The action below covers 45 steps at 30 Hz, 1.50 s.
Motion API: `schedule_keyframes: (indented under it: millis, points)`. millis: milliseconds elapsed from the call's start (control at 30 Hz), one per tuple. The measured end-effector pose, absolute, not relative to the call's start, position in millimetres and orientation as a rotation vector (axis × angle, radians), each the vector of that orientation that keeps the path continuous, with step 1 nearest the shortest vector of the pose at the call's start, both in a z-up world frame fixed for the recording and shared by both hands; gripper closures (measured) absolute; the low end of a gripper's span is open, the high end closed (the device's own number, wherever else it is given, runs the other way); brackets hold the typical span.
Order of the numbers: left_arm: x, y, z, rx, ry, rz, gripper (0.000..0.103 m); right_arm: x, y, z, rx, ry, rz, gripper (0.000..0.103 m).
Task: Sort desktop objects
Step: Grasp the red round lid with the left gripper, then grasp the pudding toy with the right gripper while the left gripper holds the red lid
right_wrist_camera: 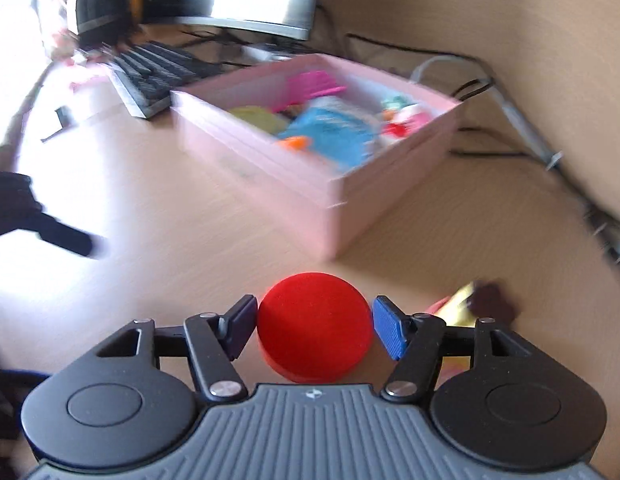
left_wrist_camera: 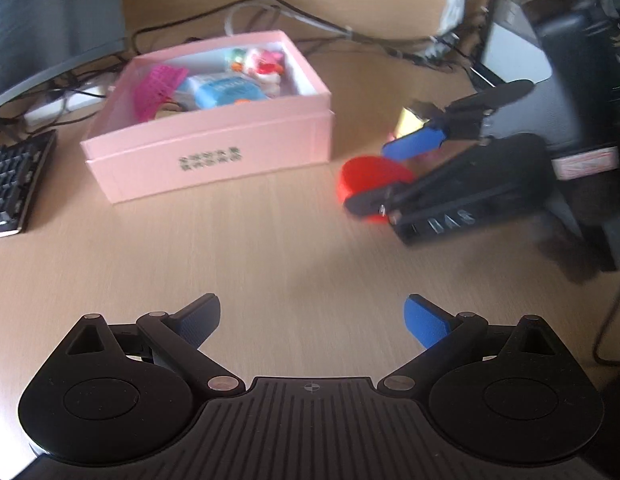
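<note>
Presently the right tool (right_wrist_camera: 314,330) straddles the red puck (right_wrist_camera: 313,326) on the desk (right_wrist_camera: 170,216), just near of the pink box (right_wrist_camera: 334,200). Its jaws stand about half open, one on each side of the puck. The left pad looks close to or touching the rim; a thin gap shows at the right pad (right_wrist_camera: 388,332). No firm grip is confirmed.

The left tool (left_wrist_camera: 312,322) hangs wide open over bare desk, holding nothing.

Risks noted:
- The puck is round and smooth-sided. Off-centre closure could squirt it forward toward the box wall.
- Uneven pad contact could push the puck sideways before the far pad meets it.
- A yellow item (right_wrist_camera: 460,304) lies just right of the right pad; drift that way could snag or drag it.
- The box is already well filled; a careless drop could land the puck on the contents and let it roll out.
- Both views are blurred, so contact cannot be judged finely.
</note>
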<state>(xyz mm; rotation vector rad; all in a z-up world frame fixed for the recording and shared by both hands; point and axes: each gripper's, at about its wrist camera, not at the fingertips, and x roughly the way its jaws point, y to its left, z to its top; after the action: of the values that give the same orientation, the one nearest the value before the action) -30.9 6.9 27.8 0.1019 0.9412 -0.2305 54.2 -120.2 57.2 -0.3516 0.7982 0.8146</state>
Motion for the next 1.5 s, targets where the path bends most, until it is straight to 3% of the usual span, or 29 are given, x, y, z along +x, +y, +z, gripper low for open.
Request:
schedule_keyframes:
  millis: [67,133,200,467,533,600,667,967,1100,1167,1233,1333,1400,1500]
  points:
    - [-31.7,0.9,27.3,0.140,0.941,-0.251,0.002,40.0,-131.8,69.0,-0.262,0.798,0.888,0.038]
    - [-33.5,-1.9,28.9,0.156,0.927,-0.261,0.002,27.0,-148.1,86.2,-0.223,0.737,0.872,0.026]
    - [-33.7,-2.7,29.1,0.146,0.921,-0.255,0.002,20.1,-167.8,99.3,-0.190,0.687,0.797,0.021]
    - [-14.4,-32.7,23.1,0.153,0.893,-0.293,0.002,3.0,-211.2,98.4,-0.184,0.655,0.494,0.021]
    - [-5.2,-45.4,19.6,0.176,0.886,-0.289,0.006,3.0,-214.6,91.5,-0.182,0.669,0.458,0.021]
    - [4.4,-54.9,15.1,0.192,0.895,-0.280,0.025,7.0,-216.4,86.4,-0.174,0.679,0.438,0.021]
    - [9.2,-56.6,14.5,0.170,0.894,-0.286,0.034,12.9,-219.2,84.1,-0.154,0.690,0.437,0.021]
    - [-18.3,-14.5,19.9,0.176,0.959,-0.263,0.032,58.0,-195.3,58.0,-0.161,0.712,0.437,0.021]
    - [-29.0,5.4,22.7,0.133,0.992,-0.265,0.010,76.6,-179.2,51.6,-0.178,0.712,0.444,0.021]
    - [-29.2,6.2,22.5,0.122,0.989,-0.255,0.008,83.9,-173.7,49.5,-0.184,0.709,0.424,0.029]
    - [-26.7,4.0,21.8,0.115,0.976,-0.237,0.008,89.9,-170.9,50.4,-0.188,0.718,0.401,0.061]
    - [-20.0,-1.8,19.9,0.099,0.966,-0.212,0.019,88.6,-171.7,55.8,-0.182,0.730,0.406,0.065]
    - [-20.2,-6.1,20.9,0.118,0.952,-0.204,0.033,78.8,-174.1,61.2,-0.199,0.738,0.424,0.065]
    - [-25.3,-7.3,22.9,0.123,0.956,-0.236,0.034,55.9,-183.1,72.5,-0.197,0.767,0.477,0.065]
